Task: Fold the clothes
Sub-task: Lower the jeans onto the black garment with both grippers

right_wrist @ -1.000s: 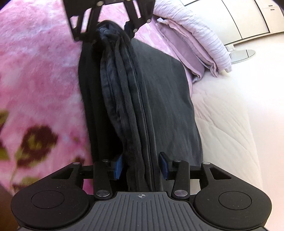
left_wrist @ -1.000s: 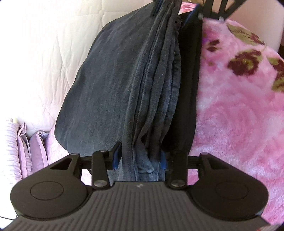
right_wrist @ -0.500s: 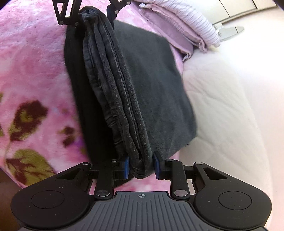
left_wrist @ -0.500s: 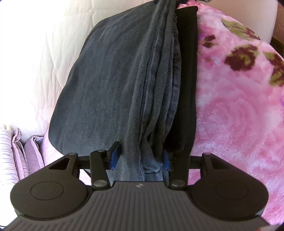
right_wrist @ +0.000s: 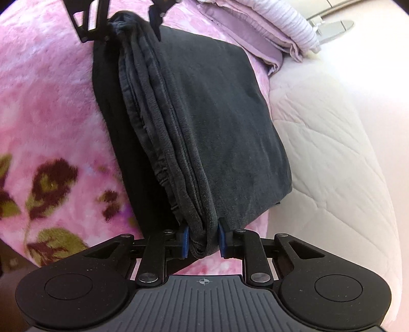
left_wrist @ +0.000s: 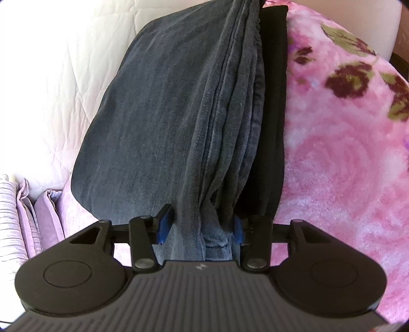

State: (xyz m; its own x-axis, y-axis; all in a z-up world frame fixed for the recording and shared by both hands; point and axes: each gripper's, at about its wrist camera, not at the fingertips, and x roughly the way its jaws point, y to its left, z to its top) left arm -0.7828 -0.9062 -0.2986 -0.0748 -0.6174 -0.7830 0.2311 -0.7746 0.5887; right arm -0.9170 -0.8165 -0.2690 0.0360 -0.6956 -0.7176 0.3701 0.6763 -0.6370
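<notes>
Both hand-held grippers (left_wrist: 202, 227) (right_wrist: 203, 241) clamp dark garment (right_wrist: 217, 115); right closing; lilac bedding (right_wrist: 281, 30), maybe pillows.

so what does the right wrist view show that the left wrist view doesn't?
Right wrist only: the left hand-held gripper at the garment's far end, and a metal fitting on the floor. The right hand-held gripper is closing on the fold.
Left wrist only: its own blue pads around the near end.
Both: the dark folded garment, pink floral blanket, white quilt, lilac bedding.
</notes>
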